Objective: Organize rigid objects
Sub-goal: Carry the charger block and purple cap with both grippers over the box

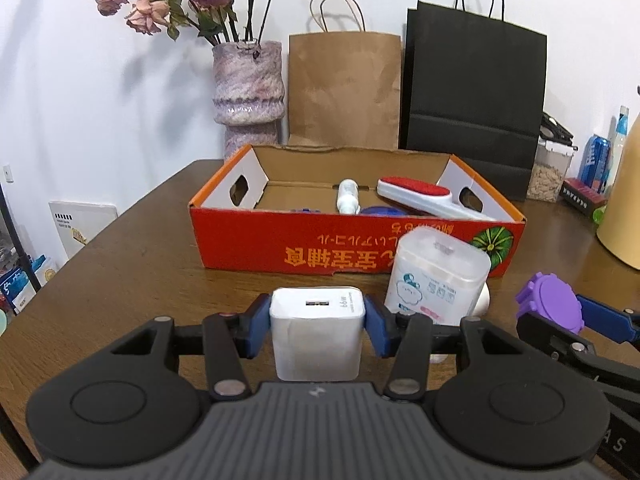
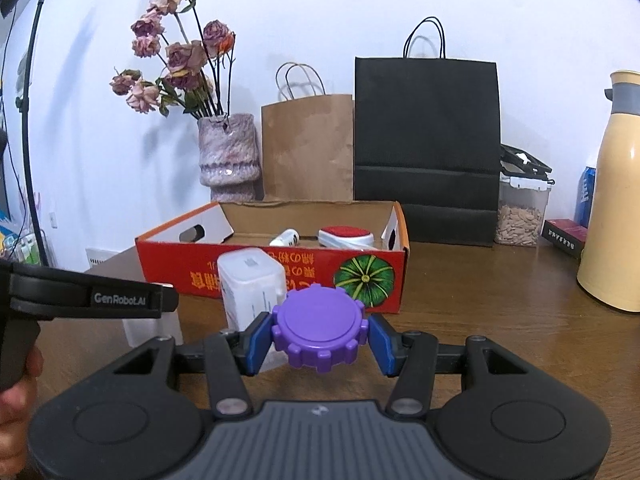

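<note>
My left gripper (image 1: 318,320) is shut on a white USB charger block (image 1: 316,332), held above the wooden table in front of the red cardboard box (image 1: 256,240). My right gripper (image 2: 319,336) is shut on a purple gear-shaped lid (image 2: 319,326); it also shows in the left wrist view (image 1: 550,306) at the right. The box (image 2: 168,252) holds a red-and-white lint brush (image 1: 420,196), a white tube (image 1: 347,196) and a blue object (image 1: 380,211). A clear cotton-swab box (image 1: 436,276) stands on the table just before the red box; it also shows in the right wrist view (image 2: 252,288).
Behind the box stand a purple vase with dried flowers (image 1: 248,84), a brown paper bag (image 1: 344,88) and a black paper bag (image 1: 476,92). A seed container (image 2: 520,216), a blue can (image 2: 586,196), a dark red box (image 2: 566,236) and a yellow thermos (image 2: 618,216) are at the right.
</note>
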Demonstrator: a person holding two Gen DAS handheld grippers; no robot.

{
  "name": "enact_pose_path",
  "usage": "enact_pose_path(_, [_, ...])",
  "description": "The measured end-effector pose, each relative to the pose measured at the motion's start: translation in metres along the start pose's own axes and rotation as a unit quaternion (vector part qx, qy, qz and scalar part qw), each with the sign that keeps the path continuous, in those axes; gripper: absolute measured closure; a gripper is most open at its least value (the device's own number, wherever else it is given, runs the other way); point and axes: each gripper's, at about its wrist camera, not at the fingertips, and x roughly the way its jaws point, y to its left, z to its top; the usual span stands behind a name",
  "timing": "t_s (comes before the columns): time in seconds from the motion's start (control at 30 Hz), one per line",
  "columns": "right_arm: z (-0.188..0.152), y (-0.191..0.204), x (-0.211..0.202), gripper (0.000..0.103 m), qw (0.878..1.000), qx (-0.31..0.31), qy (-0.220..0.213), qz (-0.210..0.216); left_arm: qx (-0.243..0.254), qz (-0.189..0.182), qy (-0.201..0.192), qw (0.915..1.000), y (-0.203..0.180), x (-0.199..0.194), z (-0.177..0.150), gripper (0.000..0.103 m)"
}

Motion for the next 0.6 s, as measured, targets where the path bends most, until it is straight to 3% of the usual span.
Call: enact_pose_path(0.6, [0.023,0.010,0.010,0.052,0.999,0.015,-0.042,-0.008,-0.005,0.010,-0.040,0.9991,0.014,-0.007,0.032,0.053])
